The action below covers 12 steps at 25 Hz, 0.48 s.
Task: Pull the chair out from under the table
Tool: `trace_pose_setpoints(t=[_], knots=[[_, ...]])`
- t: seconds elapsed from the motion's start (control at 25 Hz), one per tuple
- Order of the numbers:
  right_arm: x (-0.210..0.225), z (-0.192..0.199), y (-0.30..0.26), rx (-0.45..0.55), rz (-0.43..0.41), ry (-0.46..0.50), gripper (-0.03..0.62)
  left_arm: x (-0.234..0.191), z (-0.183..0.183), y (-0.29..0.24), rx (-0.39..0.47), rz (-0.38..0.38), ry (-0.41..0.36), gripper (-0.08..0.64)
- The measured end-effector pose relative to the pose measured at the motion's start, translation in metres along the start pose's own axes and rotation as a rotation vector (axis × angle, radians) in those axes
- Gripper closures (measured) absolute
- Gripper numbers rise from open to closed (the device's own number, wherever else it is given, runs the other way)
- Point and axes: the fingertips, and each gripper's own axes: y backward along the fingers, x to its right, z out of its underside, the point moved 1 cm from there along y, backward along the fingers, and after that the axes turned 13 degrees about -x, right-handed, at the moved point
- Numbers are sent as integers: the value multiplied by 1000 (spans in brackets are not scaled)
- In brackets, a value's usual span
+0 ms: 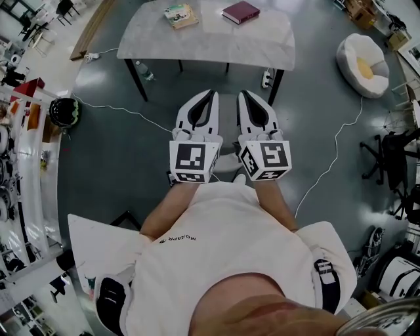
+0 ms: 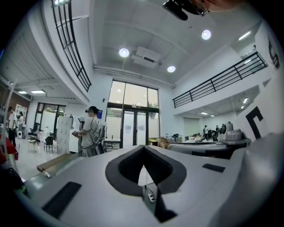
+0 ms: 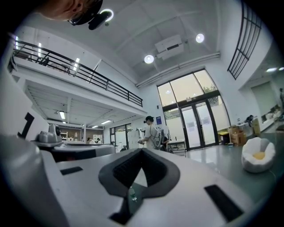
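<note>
A pale marble-look table (image 1: 256,41) on black legs stands at the top of the head view. I can make out no chair beneath it. My left gripper (image 1: 211,94) and right gripper (image 1: 241,94) are held side by side above the grey floor. Both point toward the table and stop short of its near edge. Each has its jaws shut with nothing between them. In the left gripper view the left gripper (image 2: 143,147) has its dark pads meeting at a point. The right gripper (image 3: 142,151) looks the same in the right gripper view. A pale shape between the marker cubes is mostly hidden.
Books (image 1: 180,14) and a red book (image 1: 240,11) lie on the table. On the floor are a bottle (image 1: 144,71), a power strip (image 1: 266,79) and a white cable (image 1: 331,157). A white beanbag (image 1: 363,64) sits at right, with a black office chair (image 1: 394,157) nearer. A person (image 2: 91,131) stands far off.
</note>
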Motion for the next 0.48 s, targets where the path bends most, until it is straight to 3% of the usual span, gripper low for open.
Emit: trace_pose_setpoints(t=[0.24, 0.48], knots=[[3, 13, -1, -23, -10, -12, 580, 8, 13, -4, -25, 9, -3, 557], [12, 5, -15, -11, -12, 43, 580, 1, 5, -18, 2, 12, -11, 557]])
